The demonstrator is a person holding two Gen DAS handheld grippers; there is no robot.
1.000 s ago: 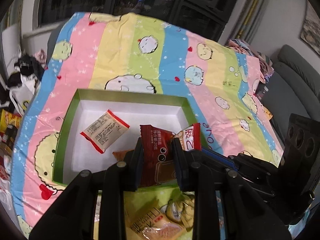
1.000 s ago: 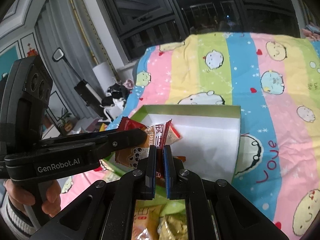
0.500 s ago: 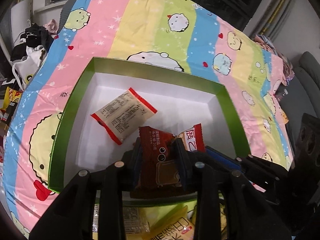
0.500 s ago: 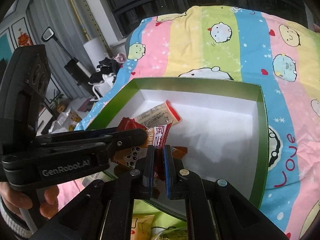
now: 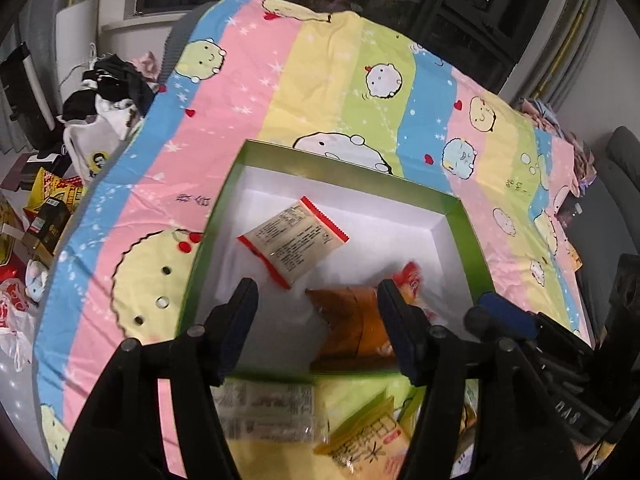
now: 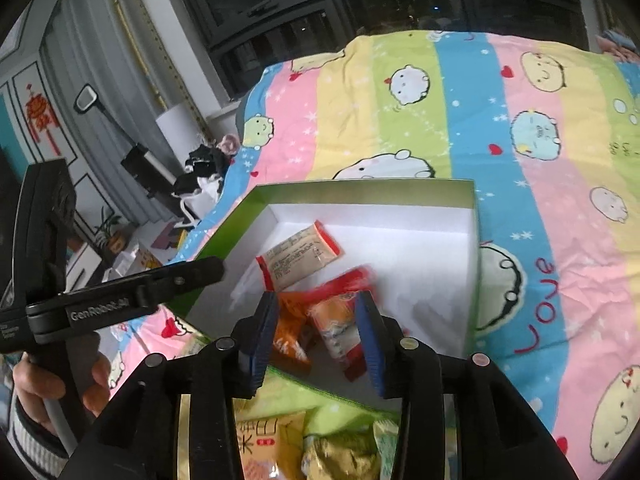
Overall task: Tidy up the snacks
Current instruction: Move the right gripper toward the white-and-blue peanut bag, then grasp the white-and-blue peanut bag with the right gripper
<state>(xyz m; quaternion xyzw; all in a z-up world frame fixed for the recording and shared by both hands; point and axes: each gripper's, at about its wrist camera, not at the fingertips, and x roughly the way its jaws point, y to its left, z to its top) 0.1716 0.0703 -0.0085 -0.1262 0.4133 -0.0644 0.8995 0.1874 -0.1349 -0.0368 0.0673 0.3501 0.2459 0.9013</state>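
Snacks in green box [image 5: 466,220] on bed: white packet [image 5: 294,242] far, long axis slanting left-near to right-far; orange packet [image 5: 352,320] and red-white packet [image 6: 340,320] near. Left gripper [image 5: 316,320] and right gripper [image 6: 316,332] above near edge, jaws open, empty. Loose snacks [image 6: 276,444] nearer, below both.

"genrobot.ai" on the left gripper [image 6: 120,300]; "love" on the bedsheet [image 6: 538,304].
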